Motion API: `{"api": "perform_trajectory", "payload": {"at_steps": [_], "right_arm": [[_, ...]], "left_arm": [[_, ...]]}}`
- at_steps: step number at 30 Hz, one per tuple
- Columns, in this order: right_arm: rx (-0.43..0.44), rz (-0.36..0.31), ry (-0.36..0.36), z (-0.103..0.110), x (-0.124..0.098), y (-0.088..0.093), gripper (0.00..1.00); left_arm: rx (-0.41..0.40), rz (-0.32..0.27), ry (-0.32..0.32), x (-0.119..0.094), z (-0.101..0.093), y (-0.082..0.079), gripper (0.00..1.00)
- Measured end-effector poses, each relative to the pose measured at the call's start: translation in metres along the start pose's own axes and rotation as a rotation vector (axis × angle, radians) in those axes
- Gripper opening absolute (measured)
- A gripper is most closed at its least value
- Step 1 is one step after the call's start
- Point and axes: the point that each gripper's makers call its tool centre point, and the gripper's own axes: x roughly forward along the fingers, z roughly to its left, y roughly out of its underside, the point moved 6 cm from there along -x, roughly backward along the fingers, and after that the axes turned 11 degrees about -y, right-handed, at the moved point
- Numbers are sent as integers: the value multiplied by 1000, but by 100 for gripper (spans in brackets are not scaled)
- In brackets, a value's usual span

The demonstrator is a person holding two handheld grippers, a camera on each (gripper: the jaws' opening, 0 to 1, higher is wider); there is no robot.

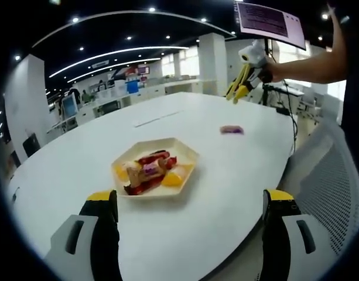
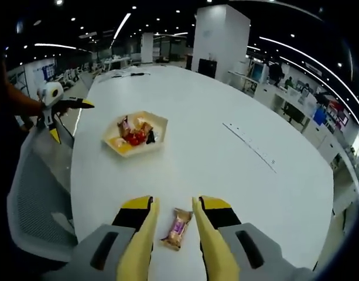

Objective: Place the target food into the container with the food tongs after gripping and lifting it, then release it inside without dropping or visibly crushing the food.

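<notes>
While both grippers hover over a white table [image 2: 226, 158] in an open-plan office, the scene reads as follows:

Right gripper [image 2: 174, 218]: its yellow jaws stand narrowly apart either side of a small wrapped snack bar [image 2: 177, 229] lying flat on the table; neither jaw visibly touches the wrapper. In the left gripper view the same gripper [image 1: 240, 91] hangs above the far side of the table, held by a person's hand [image 1: 272, 71], its yellow tips pointing down.

Snack bar: it rests near the table edge closest to the right gripper, well apart from the tray; in the left gripper view it shows as a small purple packet [image 1: 231, 129] on the far part of the table.

Left gripper [image 1: 191, 202]: its black, yellow-capped jaws are spread wide with nothing between them, just short of the tray. In the right gripper view it [image 2: 65, 108] sits off the table's edge, in a person's hand.

Tray [image 1: 188, 153]: a pale hexagonal dish near the middle of the table, holding mixed wrapped food [image 1: 149, 171] in red, orange and yellow; also seen in the right gripper view [image 2: 161, 122].

Chair [image 2: 36, 193]: grey mesh, beside the table edge.
</notes>
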Motion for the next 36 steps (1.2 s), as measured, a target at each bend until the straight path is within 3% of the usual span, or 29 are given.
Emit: {"api": "perform_trajectory", "payload": {"at_steps": [23,36], "right_arm": [[142,-4,88,-20,30,56,29],[192,12,103,-16,48,67,30]], "left_arm": [[-10,-3,-13,0,2,-1,99],[-9,2,-8,0,1,0,99]]}}
